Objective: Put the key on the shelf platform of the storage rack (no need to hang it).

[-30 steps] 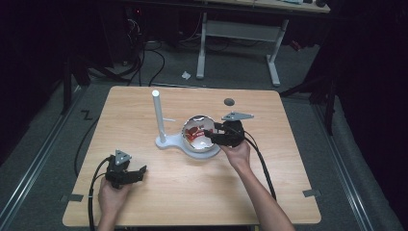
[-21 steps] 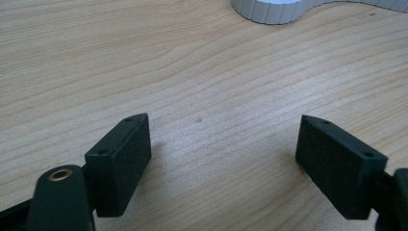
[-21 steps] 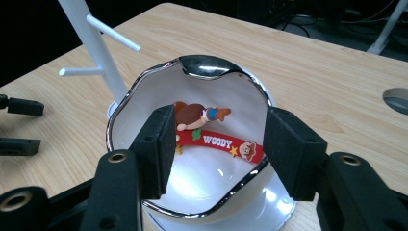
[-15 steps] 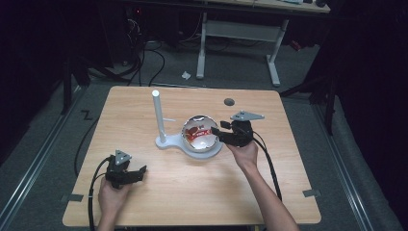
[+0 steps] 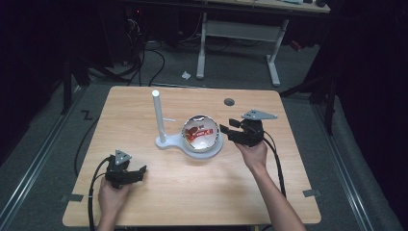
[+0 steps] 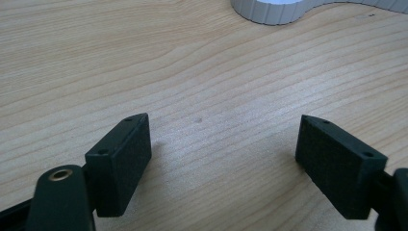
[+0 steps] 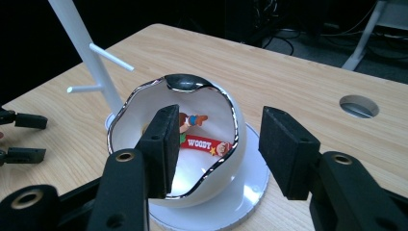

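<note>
Right gripper (image 5: 230,131) has backed a touch away from the bowl (image 5: 199,133) since a second ago, jaws released, bowl sitting on its white stand (image 5: 166,142). Probably lining up a rim grab. Left gripper (image 5: 137,172) idles released, well off the stand.

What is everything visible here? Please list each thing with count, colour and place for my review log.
table: one, light wood, centre of the high view
stand: one, white, upright post with side pegs on a flat base, mid-table
cup: one, white with a silver wavy rim, a cartoon figure and a red WOODY label inside; tipped on the stand's round base
hole: one, dark, round, in the tabletop at the far right
desk frame: one, white legs, on the floor behind
cables: several, black, on the floor
left gripper: one, black, open, near left of the table
right gripper: one, black, open, at the cup's rim
</note>
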Available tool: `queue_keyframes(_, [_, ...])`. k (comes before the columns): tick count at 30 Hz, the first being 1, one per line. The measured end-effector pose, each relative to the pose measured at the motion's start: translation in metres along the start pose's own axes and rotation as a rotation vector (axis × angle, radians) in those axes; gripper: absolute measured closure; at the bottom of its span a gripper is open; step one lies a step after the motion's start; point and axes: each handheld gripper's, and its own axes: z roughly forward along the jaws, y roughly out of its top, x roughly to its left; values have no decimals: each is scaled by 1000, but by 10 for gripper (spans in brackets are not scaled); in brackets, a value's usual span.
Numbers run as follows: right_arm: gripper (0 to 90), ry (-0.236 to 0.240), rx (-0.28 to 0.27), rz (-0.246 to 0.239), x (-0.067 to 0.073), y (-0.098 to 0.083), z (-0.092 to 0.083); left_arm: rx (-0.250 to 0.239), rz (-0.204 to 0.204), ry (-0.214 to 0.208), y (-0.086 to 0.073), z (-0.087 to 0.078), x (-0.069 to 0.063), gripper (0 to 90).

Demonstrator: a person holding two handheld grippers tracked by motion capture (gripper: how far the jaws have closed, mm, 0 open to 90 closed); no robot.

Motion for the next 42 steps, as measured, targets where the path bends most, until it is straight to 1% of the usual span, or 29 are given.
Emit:
queue_keyframes(7, [498, -22, -7, -1, -5, 1, -14, -2, -2, -1, 0, 0, 0, 205])
queue_keyframes(12, [499, -33, -28, 10, -9, 2, -26, -2, -1, -1, 0, 0, 0, 205])
queue_keyframes(15, [499, -39, -27, 6, -11, 2, -31, -2, -2, -1, 0, 0, 0, 205])
queue_keyframes(22, [498, -44, -28, 14, -14, -1, -44, 0, 0, 0, 0, 0, 0, 205])
queue_keyframes(29, [499, -70, -23, 23, -17, -2, -60, -2, -1, 0, 0, 0, 0, 205])
queue_keyframes(32, [500, -71, -28, 41, -19, -5, -68, -2, -2, -1, 0, 0, 0, 205])
queue_keyframes(38, [500, -83, -42, 61, -23, -12, -79, -1, -1, -1, 0, 0, 0, 204])
queue_keyframes(42, [499, -87, -36, 52, -21, -17, -85, 0, 0, 0, 0, 0, 0, 204])
